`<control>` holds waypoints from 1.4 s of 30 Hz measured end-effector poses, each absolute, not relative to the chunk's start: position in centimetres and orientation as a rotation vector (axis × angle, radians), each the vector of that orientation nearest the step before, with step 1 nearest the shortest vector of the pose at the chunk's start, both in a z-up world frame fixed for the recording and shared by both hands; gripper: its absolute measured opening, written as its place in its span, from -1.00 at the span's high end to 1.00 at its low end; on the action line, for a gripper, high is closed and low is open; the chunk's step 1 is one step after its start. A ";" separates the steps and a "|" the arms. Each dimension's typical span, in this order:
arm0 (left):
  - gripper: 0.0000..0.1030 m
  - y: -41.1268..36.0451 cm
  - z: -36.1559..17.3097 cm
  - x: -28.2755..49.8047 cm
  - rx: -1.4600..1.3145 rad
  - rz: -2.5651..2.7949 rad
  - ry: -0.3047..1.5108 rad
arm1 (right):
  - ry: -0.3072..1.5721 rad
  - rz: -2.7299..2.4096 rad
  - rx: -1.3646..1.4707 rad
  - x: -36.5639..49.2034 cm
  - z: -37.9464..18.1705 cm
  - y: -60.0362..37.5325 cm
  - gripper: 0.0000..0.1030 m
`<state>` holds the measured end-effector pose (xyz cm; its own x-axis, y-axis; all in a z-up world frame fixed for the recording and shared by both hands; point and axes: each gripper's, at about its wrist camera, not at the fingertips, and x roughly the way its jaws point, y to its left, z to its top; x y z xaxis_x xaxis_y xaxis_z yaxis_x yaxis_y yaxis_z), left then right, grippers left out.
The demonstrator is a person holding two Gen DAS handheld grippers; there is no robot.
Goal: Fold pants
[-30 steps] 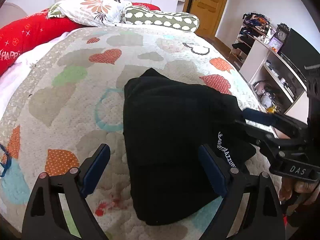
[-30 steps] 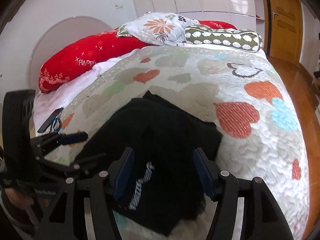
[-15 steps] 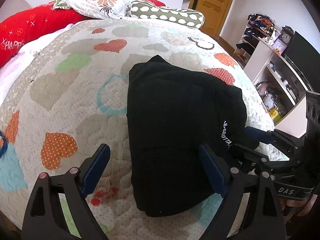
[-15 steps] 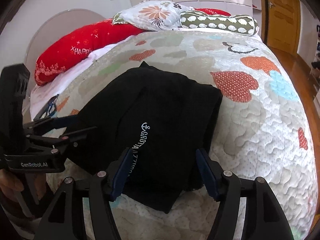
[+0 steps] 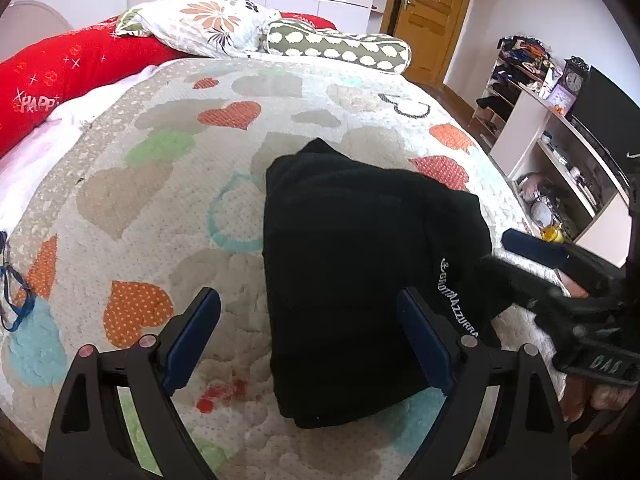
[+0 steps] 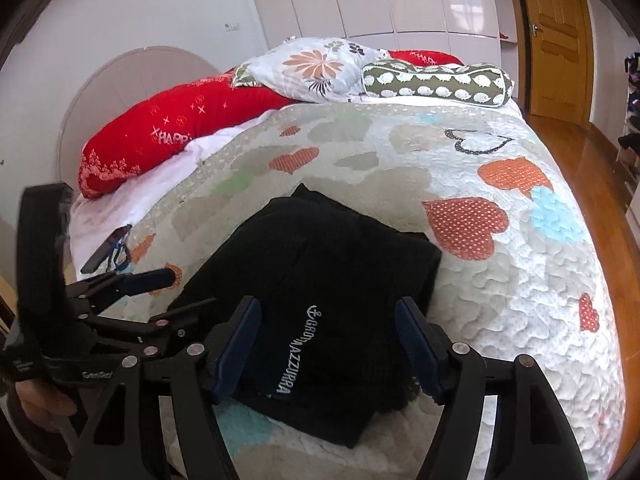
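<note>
Black pants [image 5: 360,272], folded into a compact thick rectangle, lying flat on the bed's near edge, white lettering running along the side facing right

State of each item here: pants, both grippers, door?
Pants: folded into a compact stack, lying flat on the quilt, not gripped.
Left gripper: open, empty, above the pants' near edge.
Right gripper: open, empty, over the pants.
Door: shut.
</note>
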<state>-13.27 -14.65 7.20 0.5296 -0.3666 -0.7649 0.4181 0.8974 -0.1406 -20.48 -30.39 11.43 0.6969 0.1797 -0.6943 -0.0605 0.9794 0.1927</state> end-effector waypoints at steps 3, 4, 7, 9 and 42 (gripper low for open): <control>-0.76 -14.6 7.4 -12.9 0.066 -0.460 0.903 | 0.807 0.151 0.165 -20.0 10.9 -29.9 -0.39; -0.76 -14.5 7.5 -12.7 0.070 -0.453 0.901 | 0.816 0.159 0.172 -19.7 10.8 -29.9 -0.39; -0.76 -14.4 8.2 -12.7 0.088 -0.431 0.860 | 0.814 0.125 0.170 -19.3 10.9 -30.2 -0.39; -0.76 -14.4 8.2 -12.7 0.086 -0.421 0.852 | 0.807 0.128 0.187 -19.3 10.9 -30.3 -0.41; -0.87 -15.1 8.9 -12.2 0.092 -0.406 0.837 | 0.821 0.069 0.236 -19.2 10.9 -31.5 -0.59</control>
<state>-12.16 -15.14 8.85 0.5980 -0.3134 -0.7377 0.3846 0.9197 -0.0789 -19.23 -31.46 10.93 0.6808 0.1521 -0.7165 0.0302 0.9715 0.2349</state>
